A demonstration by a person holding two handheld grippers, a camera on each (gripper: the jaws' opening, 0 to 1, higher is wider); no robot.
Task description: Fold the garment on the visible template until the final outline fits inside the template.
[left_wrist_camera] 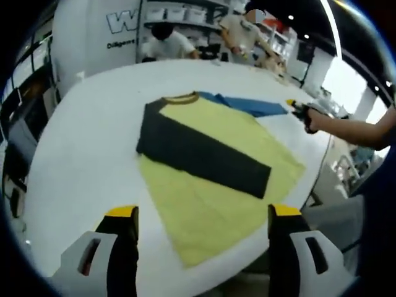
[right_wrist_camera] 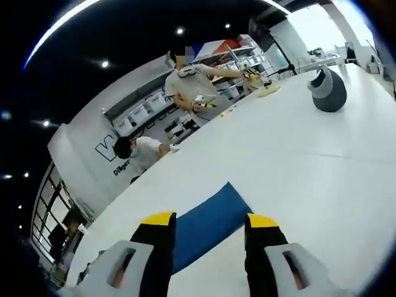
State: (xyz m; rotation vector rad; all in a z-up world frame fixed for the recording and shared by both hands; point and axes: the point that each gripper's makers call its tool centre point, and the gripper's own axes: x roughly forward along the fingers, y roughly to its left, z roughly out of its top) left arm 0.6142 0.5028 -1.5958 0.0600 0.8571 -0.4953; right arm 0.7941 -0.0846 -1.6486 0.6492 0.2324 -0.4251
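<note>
A yellow garment with an olive collar lies flat on the white table. Its dark navy sleeve is folded across the body. A blue sheet, seemingly the template, pokes out from under the garment's far edge. My left gripper is open and hovers above the garment's near hem, holding nothing. In a person's hand, my right gripper stays at the blue sheet's far end. In the right gripper view, my right gripper is open just over the blue template.
A grey rounded object sits far off on the table. Two people work at shelves behind the table. The table edge runs close to the garment's right corner. A person's forearm reaches in from the right.
</note>
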